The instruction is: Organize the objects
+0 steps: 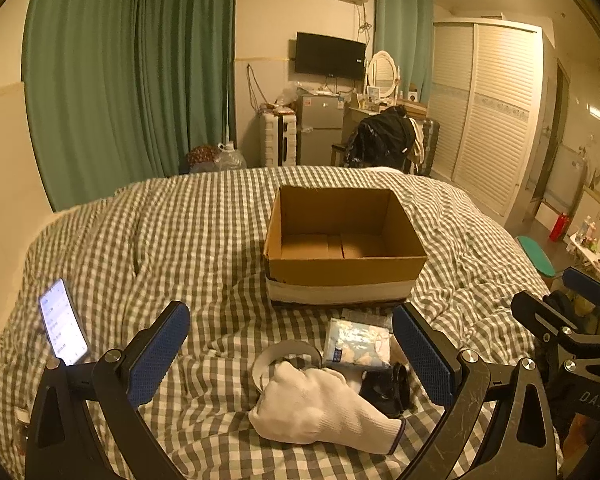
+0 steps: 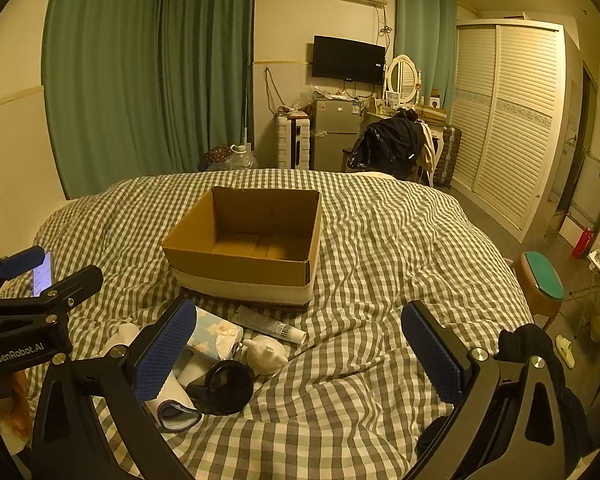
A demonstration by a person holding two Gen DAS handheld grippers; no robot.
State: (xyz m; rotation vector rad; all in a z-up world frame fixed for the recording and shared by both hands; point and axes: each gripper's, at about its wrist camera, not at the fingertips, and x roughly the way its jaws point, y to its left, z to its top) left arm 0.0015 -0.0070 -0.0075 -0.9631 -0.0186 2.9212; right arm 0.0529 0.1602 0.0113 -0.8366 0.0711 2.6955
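An open brown cardboard box (image 1: 342,240) with a white band sits on the green-and-white checked blanket (image 1: 172,232), in the middle of both views. Below it, near the bottom of the left view, lies a small pile: a white knit glove (image 1: 320,404), a blue flowery tissue pack (image 1: 358,344), a white roll of tape (image 1: 286,354) and black sunglasses (image 2: 226,388). A white tube (image 2: 270,324) lies just beside the box. The left gripper (image 1: 292,354) is spread wide, holding nothing. The right gripper (image 2: 296,354) is spread wide too, over bare blanket. A lit phone (image 1: 62,322) stands at the far left.
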